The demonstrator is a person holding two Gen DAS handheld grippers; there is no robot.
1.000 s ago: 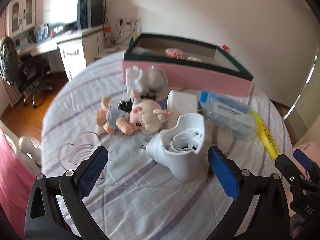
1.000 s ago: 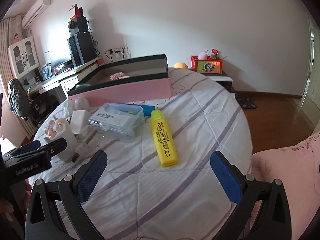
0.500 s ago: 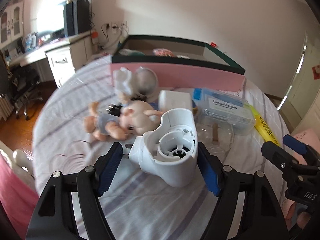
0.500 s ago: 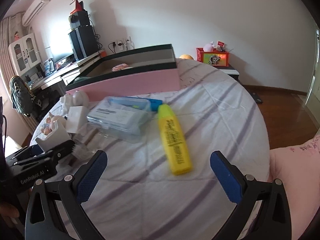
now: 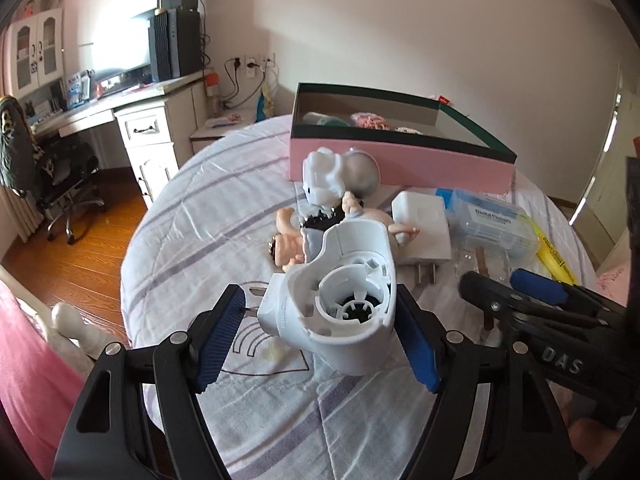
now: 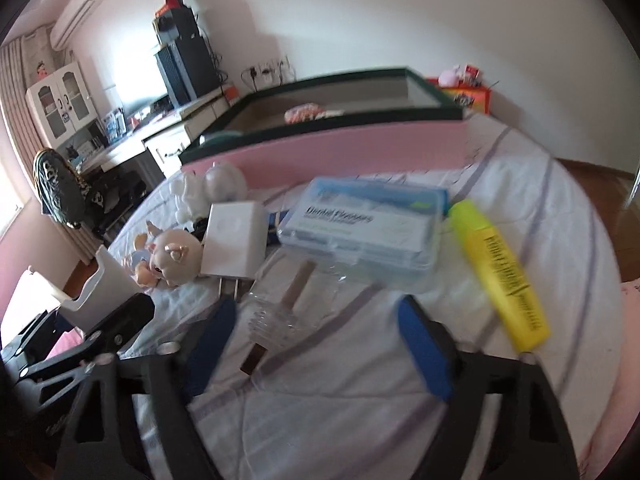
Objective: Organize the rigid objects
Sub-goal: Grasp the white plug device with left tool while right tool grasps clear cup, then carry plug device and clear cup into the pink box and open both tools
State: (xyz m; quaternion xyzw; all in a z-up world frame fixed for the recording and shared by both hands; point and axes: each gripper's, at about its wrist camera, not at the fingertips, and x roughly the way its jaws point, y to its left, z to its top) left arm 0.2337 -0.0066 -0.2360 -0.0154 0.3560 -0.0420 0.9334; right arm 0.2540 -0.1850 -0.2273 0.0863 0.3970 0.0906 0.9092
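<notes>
Left tool (image 5: 318, 330), wide a second ago, now clamps the one white plug-in device (image 5: 340, 304), lifted off the bed (image 5: 224, 216). Right tool (image 6: 316, 344), jaws closing, has slid from the one yellow highlighter (image 6: 502, 276) to straddle one clear packet (image 6: 288, 308), pads not touching. One pink box (image 5: 400, 164) behind

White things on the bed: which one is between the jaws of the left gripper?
The white plastic housing with the round opening, gripped by the left gripper. The square white charger and the white figurine lie farther back, untouched.
</notes>
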